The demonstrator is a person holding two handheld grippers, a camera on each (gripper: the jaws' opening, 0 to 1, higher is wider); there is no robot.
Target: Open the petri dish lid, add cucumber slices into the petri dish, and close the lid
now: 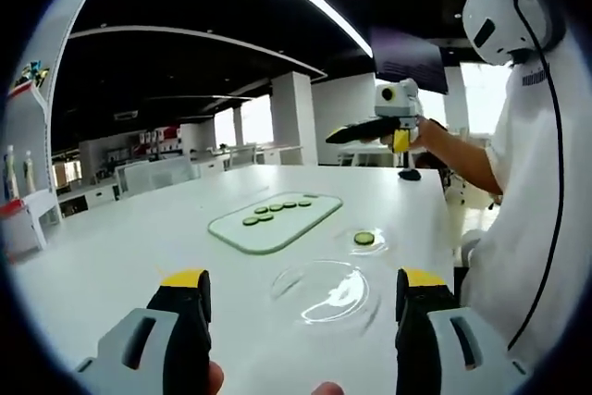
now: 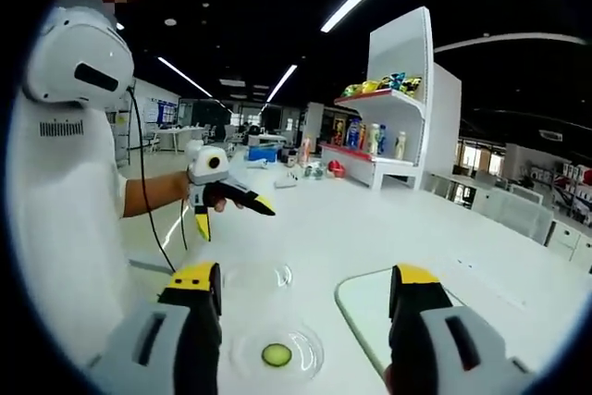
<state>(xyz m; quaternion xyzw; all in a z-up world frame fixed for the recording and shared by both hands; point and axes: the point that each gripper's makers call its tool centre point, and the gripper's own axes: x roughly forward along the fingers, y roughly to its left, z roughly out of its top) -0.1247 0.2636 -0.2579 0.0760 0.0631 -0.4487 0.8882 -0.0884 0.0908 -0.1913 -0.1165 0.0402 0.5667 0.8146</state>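
Observation:
A clear petri dish (image 1: pixel 363 240) (image 2: pixel 276 354) rests on the white table (image 1: pixel 139 247) with one cucumber slice in it. Its clear lid (image 1: pixel 324 291) (image 2: pixel 259 277) lies flat on the table beside it. Further slices sit in a row on a pale green board (image 1: pixel 275 219) (image 2: pixel 365 312). My left gripper (image 1: pixel 303 277) (image 2: pixel 234 218) is open above the lid, nothing between its jaws. My right gripper (image 2: pixel 305 275) (image 1: pixel 365 141) is also open and empty, held in the air over the dish.
A person in a white shirt (image 1: pixel 527 228) (image 2: pixel 65 219) with a white headset stands at the table's edge. A white shelf of snacks and bottles (image 2: pixel 388 99) stands behind the table. Small items (image 2: pixel 314 168) lie at the table's far end.

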